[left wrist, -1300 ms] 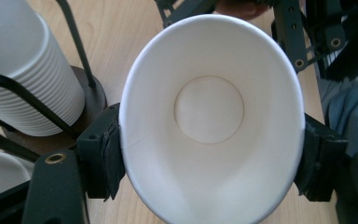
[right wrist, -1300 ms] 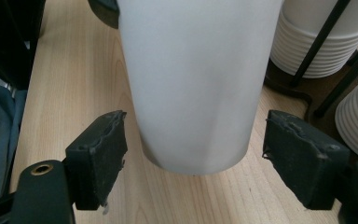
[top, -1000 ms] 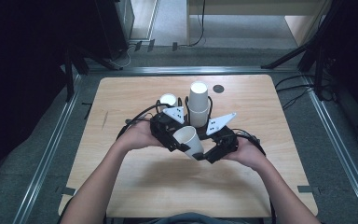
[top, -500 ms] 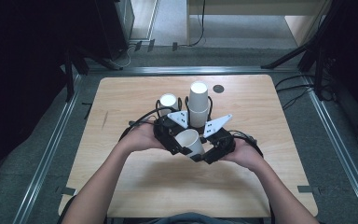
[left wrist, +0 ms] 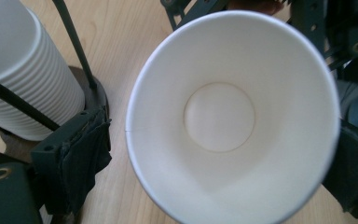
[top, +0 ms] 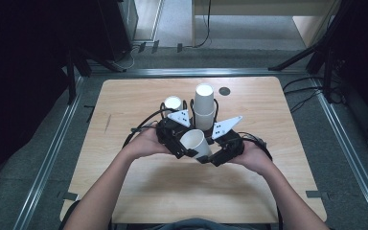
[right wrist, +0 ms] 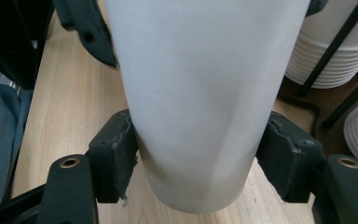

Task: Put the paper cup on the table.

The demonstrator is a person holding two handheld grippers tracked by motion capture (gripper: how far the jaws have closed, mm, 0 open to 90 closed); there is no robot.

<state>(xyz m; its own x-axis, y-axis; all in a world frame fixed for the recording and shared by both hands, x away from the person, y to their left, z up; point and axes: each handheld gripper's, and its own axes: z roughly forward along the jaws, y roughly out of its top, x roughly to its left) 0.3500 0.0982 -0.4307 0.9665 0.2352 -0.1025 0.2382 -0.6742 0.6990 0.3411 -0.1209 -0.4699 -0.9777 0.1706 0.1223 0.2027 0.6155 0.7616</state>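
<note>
Single paper cup (top: 196,142) held tilted above bench (top: 139,191) centre, between both tools, mouth facing L side and up. R tool (top: 210,154) clamped on cup's lower wall near base: in right gripper view both pads (right wrist: 114,158) pressed onto cup (right wrist: 200,102), wall slightly dented at grip; jaws just been closing onto it. L tool (top: 184,149) at cup's rim: in left gripper view cup mouth (left wrist: 228,116) sits betw. jaws, L pad (left wrist: 81,154) standing clear of rim w/ gap, so wide, not gripping; jaws just been opening off cup. Far pad's contact hard to tell, hidden at frame edge. Just behind hands, tall stack of cups (top: 204,105) upright in black wire holder, w/ a shorter stack (top: 173,102) beside it to the L. Small dark disc (top: 224,91) near bench's far edge.
</note>
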